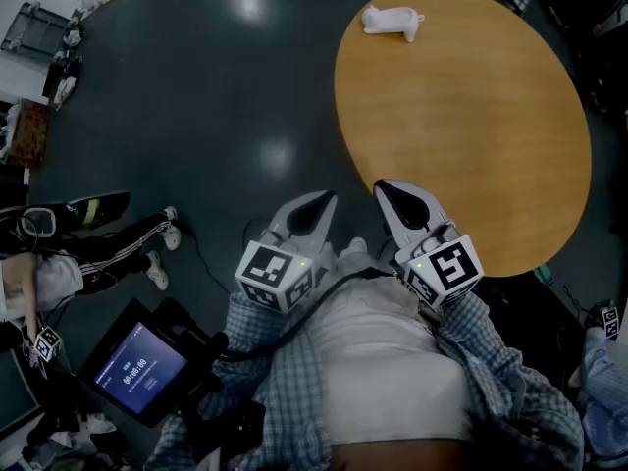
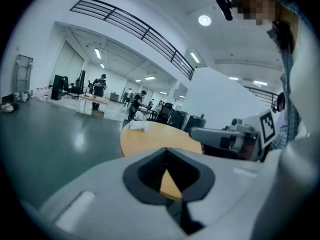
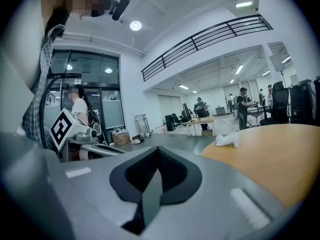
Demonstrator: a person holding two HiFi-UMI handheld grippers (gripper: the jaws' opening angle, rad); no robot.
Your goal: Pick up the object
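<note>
A small white object [image 1: 392,21] lies on the far side of a round wooden table [image 1: 471,135]. It also shows far ahead in the left gripper view [image 2: 138,126] and in the right gripper view [image 3: 227,140]. My left gripper [image 1: 314,206] is held close to my body, over the dark floor just left of the table's near edge, jaws shut and empty [image 2: 169,174]. My right gripper [image 1: 394,193] hovers over the table's near edge, its jaws also shut on nothing [image 3: 156,176]. Both point roughly level toward the table.
The dark glossy floor [image 1: 226,96] spreads left of the table. A screen with a timer [image 1: 137,371] and cables sit at lower left. Someone's legs [image 1: 118,248] stretch out at the left. Dark chairs and gear crowd the table's right side [image 1: 599,57].
</note>
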